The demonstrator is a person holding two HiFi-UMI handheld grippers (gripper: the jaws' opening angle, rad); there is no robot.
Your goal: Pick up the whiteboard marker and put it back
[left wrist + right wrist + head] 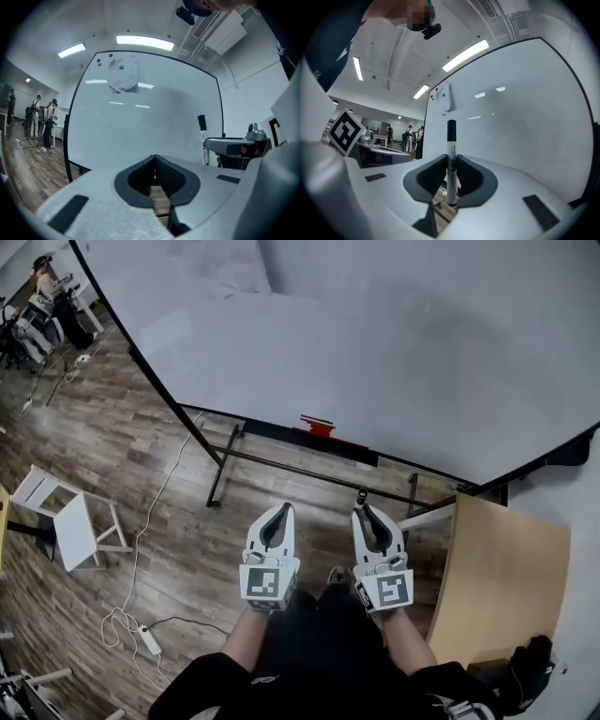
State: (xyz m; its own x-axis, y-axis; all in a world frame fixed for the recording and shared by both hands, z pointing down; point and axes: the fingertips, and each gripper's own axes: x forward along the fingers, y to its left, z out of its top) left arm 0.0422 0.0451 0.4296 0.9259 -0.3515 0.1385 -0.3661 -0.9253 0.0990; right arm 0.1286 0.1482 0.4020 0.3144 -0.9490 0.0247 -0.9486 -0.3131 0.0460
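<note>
Marker [451, 140] stands cap-up, pinched in my right claw [373, 519] facing the whiteboard [375, 352], apparently so I can set it back on the ledge [267, 430] below, while my left claw [278, 521], shut and empty, hovers alongside.

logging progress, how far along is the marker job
Done: the pick-up. The right tool is clamped on the whiteboard marker, cap up. In hand: the marker, held in front of the whiteboard; the left tool is shut and empty. Left: putting it back.
</note>
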